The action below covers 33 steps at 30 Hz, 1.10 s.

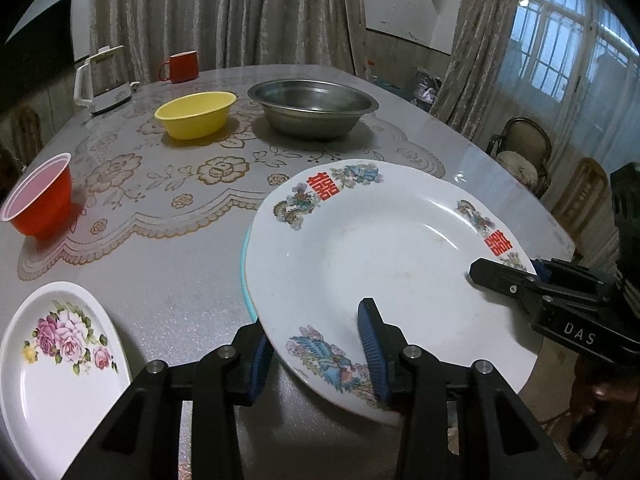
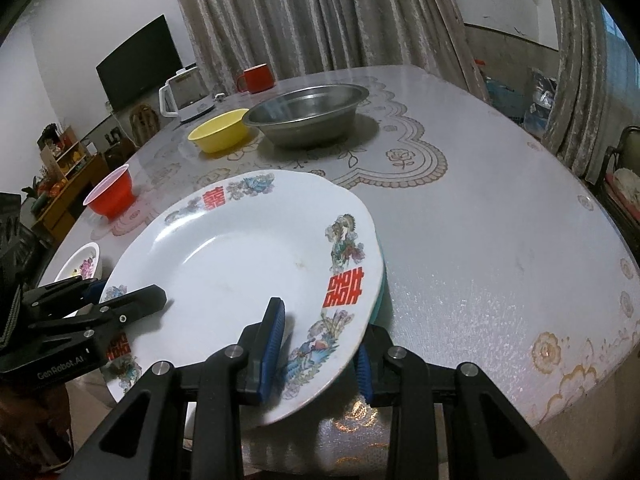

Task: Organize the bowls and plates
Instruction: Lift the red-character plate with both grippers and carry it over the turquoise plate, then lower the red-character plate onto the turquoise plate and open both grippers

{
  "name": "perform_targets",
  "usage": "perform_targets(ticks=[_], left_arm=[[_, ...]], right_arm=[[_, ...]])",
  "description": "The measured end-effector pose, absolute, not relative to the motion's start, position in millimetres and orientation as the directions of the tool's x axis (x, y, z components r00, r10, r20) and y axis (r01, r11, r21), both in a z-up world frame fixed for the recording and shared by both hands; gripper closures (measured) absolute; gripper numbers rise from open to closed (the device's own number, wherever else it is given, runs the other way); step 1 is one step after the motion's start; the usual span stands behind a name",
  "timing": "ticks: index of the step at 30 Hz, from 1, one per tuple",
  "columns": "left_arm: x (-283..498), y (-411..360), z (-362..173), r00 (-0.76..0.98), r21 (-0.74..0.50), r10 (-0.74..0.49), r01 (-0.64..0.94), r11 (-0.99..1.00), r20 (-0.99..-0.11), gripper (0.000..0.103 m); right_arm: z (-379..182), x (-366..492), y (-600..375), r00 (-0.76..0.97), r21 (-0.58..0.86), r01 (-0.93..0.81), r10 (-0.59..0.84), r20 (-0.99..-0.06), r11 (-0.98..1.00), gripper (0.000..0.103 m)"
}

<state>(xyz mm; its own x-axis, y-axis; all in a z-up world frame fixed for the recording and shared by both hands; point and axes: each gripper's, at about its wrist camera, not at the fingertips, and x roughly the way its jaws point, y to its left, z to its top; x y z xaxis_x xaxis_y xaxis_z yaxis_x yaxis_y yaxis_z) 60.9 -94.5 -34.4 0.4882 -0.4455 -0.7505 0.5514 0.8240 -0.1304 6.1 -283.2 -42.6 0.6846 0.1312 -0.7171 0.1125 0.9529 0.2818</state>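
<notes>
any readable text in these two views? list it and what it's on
"DAS": white letters on the right tongs' body, left wrist view; may be cut off.
"GenRobot.AI": on the left tongs' body, right wrist view.
"囍": red double-happiness sign on the plate rim, three seen across both views.
Nothing readable on the kettle, cups or bowls.

Kettle (image 1: 102, 80) beside red mug (image 1: 182, 66); curtains (image 1: 224, 12) behind.

A white plate (image 1: 384, 264) with red characters (phoenix and dragon motifs) sat tilted at the tabletop's (image 1: 168, 264) near edge, over a teal-rimmed dish (image 1: 245, 276).
</notes>
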Motion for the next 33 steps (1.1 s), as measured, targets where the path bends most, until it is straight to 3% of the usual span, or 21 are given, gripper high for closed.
perform_targets(ticks=[33], left_arm=[[50,-83,-29,0.527,-0.120,-0.433,0.525,0.842,-0.731,0.067]], right_arm=[[-34,-5,-284,0.691,0.205,0.175,0.029,-0.722,0.963,0.069]])
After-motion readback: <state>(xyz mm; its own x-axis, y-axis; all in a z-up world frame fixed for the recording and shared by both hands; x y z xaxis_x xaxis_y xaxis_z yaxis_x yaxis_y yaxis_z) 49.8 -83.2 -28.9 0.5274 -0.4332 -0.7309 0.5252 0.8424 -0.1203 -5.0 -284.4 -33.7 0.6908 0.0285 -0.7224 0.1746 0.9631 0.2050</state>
